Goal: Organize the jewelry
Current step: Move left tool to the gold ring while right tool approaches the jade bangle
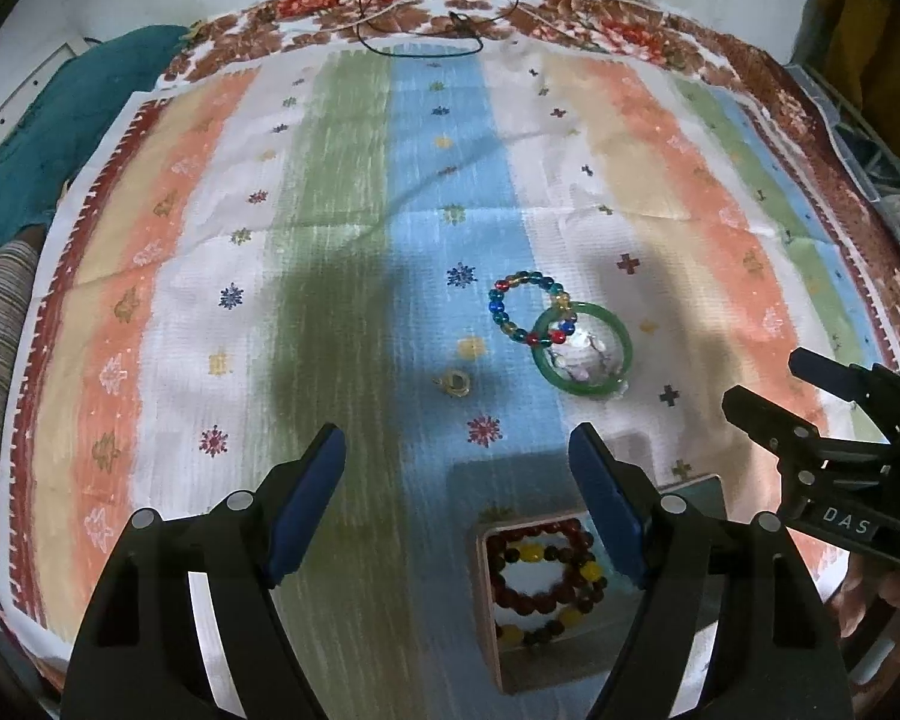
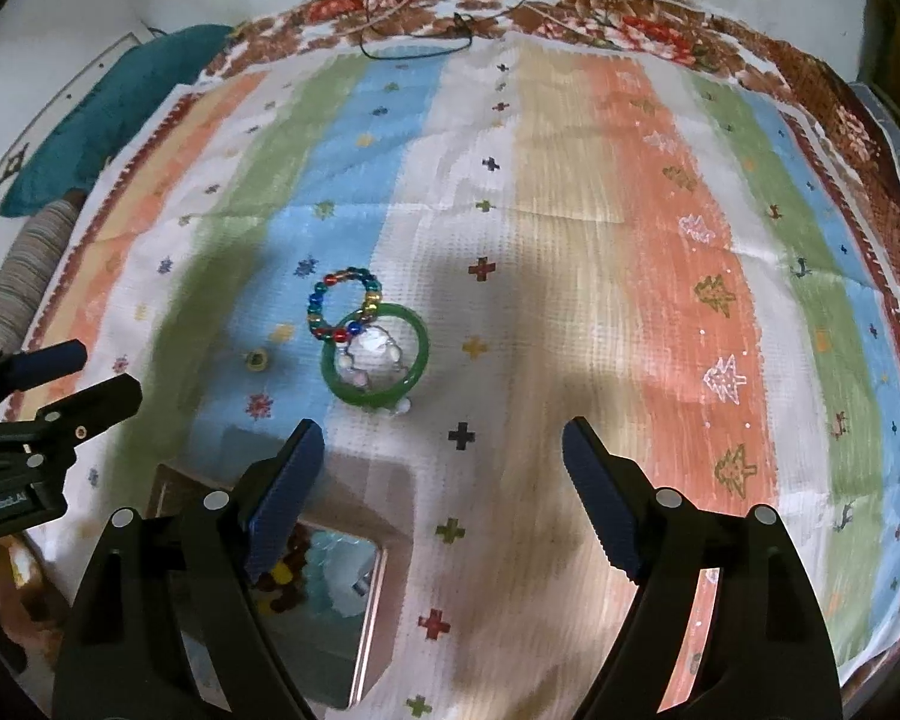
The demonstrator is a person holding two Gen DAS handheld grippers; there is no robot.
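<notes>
Striped cloth (image 1: 342, 192), "DAS" on right gripper (image 1: 768, 387), both grippers' fingers spread, empty

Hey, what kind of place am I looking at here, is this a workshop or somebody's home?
Most likely a home. A striped patterned cloth lies over a floral spread, perhaps a bed or low table. A teal cushion sits at the edge, and bracelets lie loose beside a small jewelry box.

Two fisheye views, each looking steeply down along its own hand-held gripper from close above a striped cloth (image 1: 342, 192). Both face the far edge and share the green bangle (image 1: 582, 348) (image 2: 375, 357) mid-cloth, left view sitting further left.
</notes>
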